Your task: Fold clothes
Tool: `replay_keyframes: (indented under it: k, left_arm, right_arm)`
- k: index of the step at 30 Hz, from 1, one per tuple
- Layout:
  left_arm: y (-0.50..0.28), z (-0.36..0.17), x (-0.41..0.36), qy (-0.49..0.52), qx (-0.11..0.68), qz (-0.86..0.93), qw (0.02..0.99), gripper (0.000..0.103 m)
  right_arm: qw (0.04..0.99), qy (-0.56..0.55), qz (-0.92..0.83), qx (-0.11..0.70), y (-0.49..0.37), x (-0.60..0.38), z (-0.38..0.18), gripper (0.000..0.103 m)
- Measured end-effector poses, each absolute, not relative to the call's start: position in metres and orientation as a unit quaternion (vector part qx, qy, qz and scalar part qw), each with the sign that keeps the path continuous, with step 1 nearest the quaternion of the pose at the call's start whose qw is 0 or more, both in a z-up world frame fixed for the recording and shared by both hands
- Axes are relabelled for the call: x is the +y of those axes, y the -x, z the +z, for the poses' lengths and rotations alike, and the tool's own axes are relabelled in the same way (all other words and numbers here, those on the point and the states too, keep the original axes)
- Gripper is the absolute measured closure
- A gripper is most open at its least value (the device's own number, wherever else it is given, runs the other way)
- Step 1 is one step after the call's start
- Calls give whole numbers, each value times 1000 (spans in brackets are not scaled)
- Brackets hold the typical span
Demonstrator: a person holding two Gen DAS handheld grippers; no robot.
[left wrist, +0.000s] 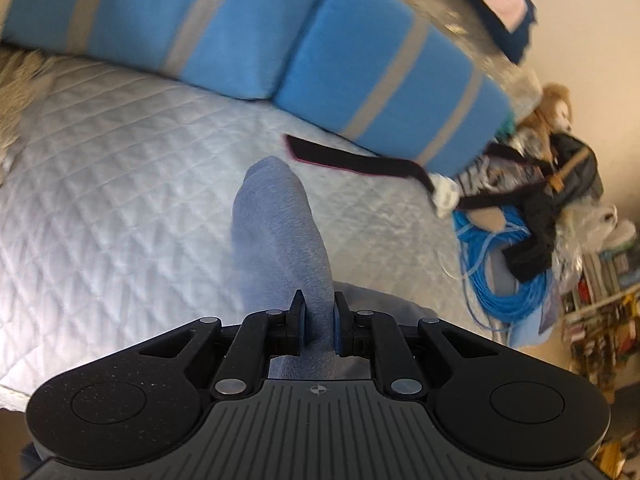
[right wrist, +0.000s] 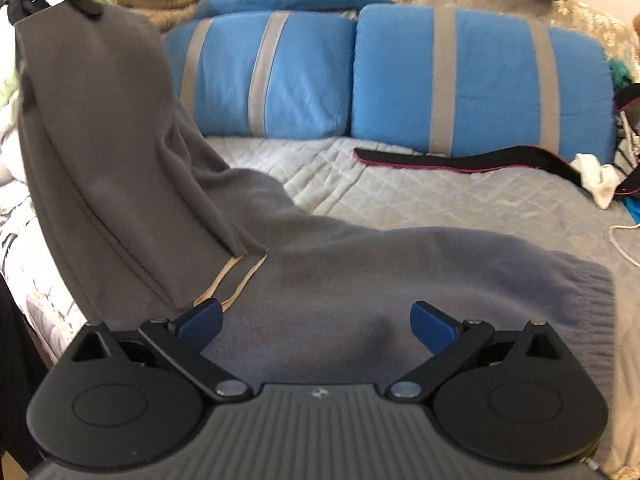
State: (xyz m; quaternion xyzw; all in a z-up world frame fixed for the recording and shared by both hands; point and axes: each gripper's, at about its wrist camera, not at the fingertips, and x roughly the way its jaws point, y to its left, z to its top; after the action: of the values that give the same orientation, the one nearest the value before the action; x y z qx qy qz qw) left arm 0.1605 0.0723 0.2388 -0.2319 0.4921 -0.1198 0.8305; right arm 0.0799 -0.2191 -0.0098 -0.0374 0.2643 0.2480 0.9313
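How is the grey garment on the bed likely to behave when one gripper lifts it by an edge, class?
Probably floppy: the grey garment sags from its raised end onto the quilted bed cover. Likely soft and fairly thick: it bunches into a rounded fold at the left gripper. The right gripper is open, so it would drape unevenly.

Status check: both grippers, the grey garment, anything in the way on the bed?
Left gripper shut on grey garment, one end lifted. Right gripper open, hovering over garment, gripping nothing. Black strap and white cloth on quilt beyond, near pillows.
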Motion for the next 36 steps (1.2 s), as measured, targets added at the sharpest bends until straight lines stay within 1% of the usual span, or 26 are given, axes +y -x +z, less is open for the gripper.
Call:
replay_keyframes:
  k: [5,8,12,16,18,19,21,22,23,25,28,30,31,32,36]
  left_arm:
    - [-178,252,2,209,497,-149,829,92]
    - [-191,247,-41,196,506,-173,822,91]
    - [-202,232,-93,183,521,-205,808,92]
    - [-213,211,-136,176,538,-233,791,91]
    - [-218,197,-155,174,549,-251,778,88]
    - [-220,193,-158,175,550,-257,775,83]
    - [-220,188,-155,177,543,-265,777,77]
    - [-221,185,-153,178,539,-269,778,69]
    - [-221,183,-152,179,536,-273,779,58]
    - [-222,178,-149,181,529,-281,780,46]
    - [-224,170,-144,184,518,-292,783,43]
    - [-224,165,-141,186,510,-300,784,39]
    - [-224,162,-137,180,506,-297,790,35]
    - [-223,157,-129,168,502,-287,798,33]
    - [-218,136,-96,142,499,-251,817,32]
  right_arm:
    - [940,35,234,246,-63,-250,0,0]
    - [944,18,217,248,-58,-272,2,0]
    - [949,-1,187,253,-49,-302,3,0]
    - [954,5,164,250,-36,-326,5,0]
    - [955,3,156,251,-31,-336,6,0]
    - [955,1,153,253,-29,-340,5,0]
    - [955,-4,145,259,-27,-348,5,0]
    - [955,-6,141,262,-26,-352,4,0]
    - [954,-7,137,265,-25,-355,4,0]
    - [953,-13,138,270,-23,-362,5,0]
    - [949,-33,151,274,-23,-373,7,0]
    - [947,-51,161,274,-26,-380,8,0]
    - [946,-56,163,274,-31,-381,8,0]
    - [945,-61,165,274,-36,-383,7,0]
    - [942,-82,174,274,-55,-389,6,0]
